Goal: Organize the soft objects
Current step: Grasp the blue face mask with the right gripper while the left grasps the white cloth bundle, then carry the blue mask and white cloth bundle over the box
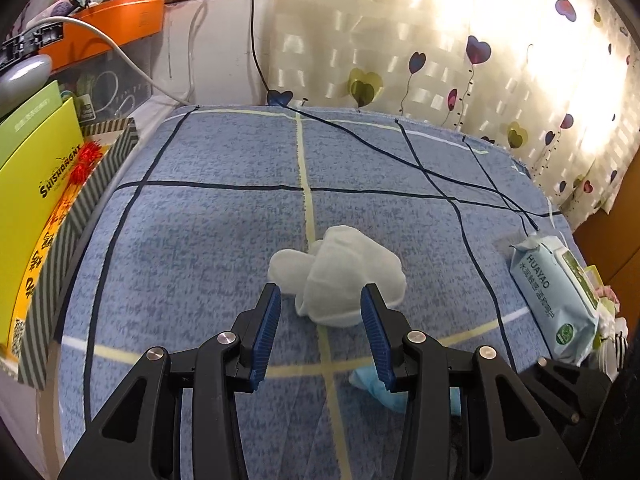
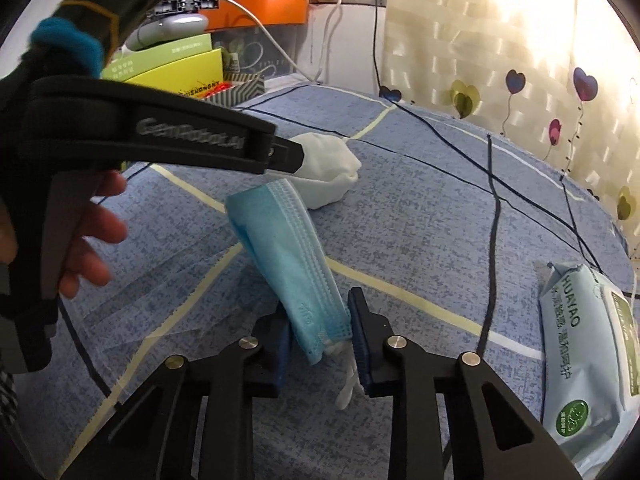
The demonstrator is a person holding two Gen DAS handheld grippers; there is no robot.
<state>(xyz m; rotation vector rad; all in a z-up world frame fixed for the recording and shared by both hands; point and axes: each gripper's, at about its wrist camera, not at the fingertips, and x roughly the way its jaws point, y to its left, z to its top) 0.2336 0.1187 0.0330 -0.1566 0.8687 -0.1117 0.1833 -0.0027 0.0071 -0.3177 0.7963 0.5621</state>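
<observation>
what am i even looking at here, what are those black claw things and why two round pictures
Each black claw is a hand-held gripper that a person squeezes, with a fisheye camera looking along its two fingers; hence two round pictures.

The left camera shows the left hand-held gripper open, its blue pads either side of a white cloth bundle on the blue checked bedspread.

The right camera shows the right hand-held gripper shut on a blue face mask. The person's hand working the other tool appears on its left.

A pack of wet wipes lies at the right.
</observation>
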